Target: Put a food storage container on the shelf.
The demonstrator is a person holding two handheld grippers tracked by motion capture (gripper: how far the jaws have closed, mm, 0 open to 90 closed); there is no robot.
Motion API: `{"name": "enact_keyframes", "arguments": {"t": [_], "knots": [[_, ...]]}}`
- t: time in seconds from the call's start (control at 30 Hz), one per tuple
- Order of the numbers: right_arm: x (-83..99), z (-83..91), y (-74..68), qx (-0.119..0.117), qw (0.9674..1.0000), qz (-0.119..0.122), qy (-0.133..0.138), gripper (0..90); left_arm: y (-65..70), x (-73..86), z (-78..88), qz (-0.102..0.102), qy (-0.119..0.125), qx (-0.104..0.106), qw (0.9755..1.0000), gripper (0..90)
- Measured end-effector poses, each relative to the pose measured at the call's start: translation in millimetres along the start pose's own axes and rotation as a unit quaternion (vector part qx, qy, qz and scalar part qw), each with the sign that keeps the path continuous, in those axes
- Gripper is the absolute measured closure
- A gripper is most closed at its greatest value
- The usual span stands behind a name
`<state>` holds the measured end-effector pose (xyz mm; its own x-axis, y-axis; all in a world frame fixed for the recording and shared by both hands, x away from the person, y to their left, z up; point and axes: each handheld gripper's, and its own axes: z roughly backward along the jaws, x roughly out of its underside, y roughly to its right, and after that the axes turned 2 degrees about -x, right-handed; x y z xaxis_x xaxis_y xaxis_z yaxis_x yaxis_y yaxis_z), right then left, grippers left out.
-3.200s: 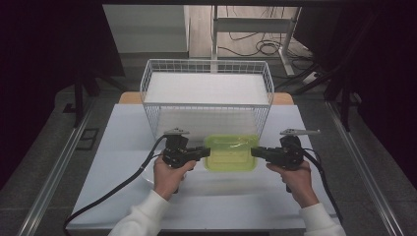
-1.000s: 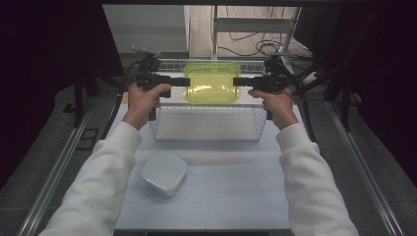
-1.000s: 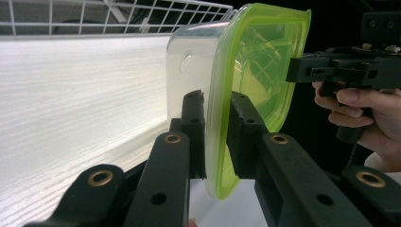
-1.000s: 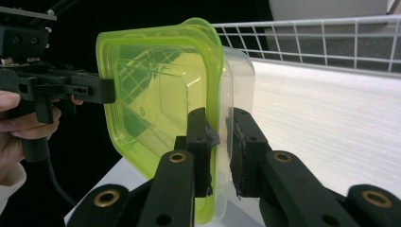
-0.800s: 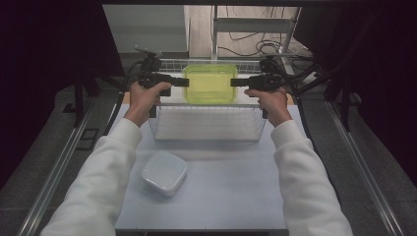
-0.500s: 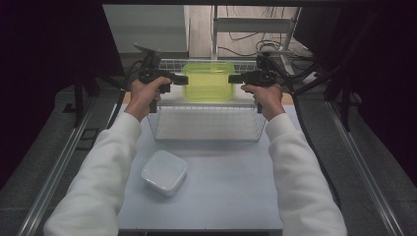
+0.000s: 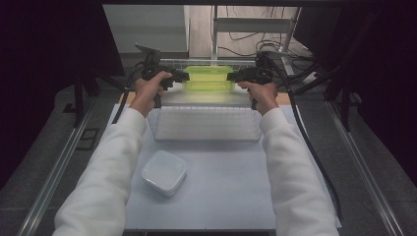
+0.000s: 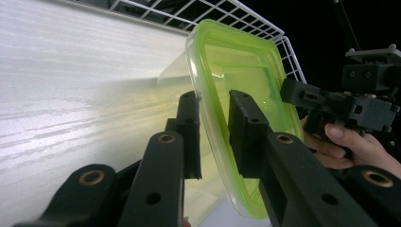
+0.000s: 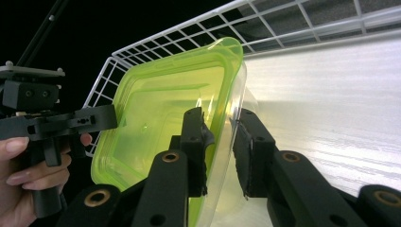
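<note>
A clear container with a lime-green lid [image 7: 208,78] hangs on edge at the far end of the white wire basket [image 7: 206,138]. My left gripper [image 7: 186,77] is at its left end and my right gripper [image 7: 230,76] at its right end. In the left gripper view the lid's rim [image 8: 246,80] runs between the left gripper's jaws [image 8: 215,101], which have just been opening; a small gap shows beside the rim. The right gripper's jaws [image 9: 220,118] straddle the opposite rim [image 9: 161,113] and have likewise just been opening.
A white square container [image 7: 164,172] lies on the pale table [image 7: 221,201] in front of the basket, left of centre. The basket's white floor [image 8: 71,85] lies under the green-lidded container. Cables trail off both grippers, and dark frames stand at both sides.
Both hands carried the green-lidded container farther away and down toward the far end of the basket. The grippers now sit closer together at its ends.
</note>
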<state>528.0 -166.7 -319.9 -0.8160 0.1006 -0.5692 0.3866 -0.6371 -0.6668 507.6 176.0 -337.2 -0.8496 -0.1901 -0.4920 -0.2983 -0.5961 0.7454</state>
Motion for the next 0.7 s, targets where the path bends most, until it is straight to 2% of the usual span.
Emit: {"name": "enact_keyframes", "arguments": {"t": [0.2,0.33,0.43,0.57,0.7], "knots": [[0.9,-0.4,0.7,0.001,1.0,-0.002,0.002,72.5,-0.4,0.2,-1.3,-0.001,0.005,0.0,1.0,73.7],[2.3,0.3,0.9,0.003,1.0,-0.001,0.005,71.1,0.3,0.9,-2.0,-0.008,0.007,-0.012,0.9999,69.7],[2.0,2.9,1.1,0.01,0.9999,0.007,0.011,62.0,0.4,1.7,-1.9,-0.018,0.01,-0.019,0.9996,56.2],[1.6,7.2,-1.1,0.017,0.9992,0.024,0.025,50.1,5.9,2.6,2.5,-0.036,0.036,-0.031,0.9982,37.1],[3.8,13.4,-6.4,0.011,0.9986,0.033,0.039,45.4,11.3,4.2,10.1,-0.055,0.051,-0.024,0.9969,30.2]]}}
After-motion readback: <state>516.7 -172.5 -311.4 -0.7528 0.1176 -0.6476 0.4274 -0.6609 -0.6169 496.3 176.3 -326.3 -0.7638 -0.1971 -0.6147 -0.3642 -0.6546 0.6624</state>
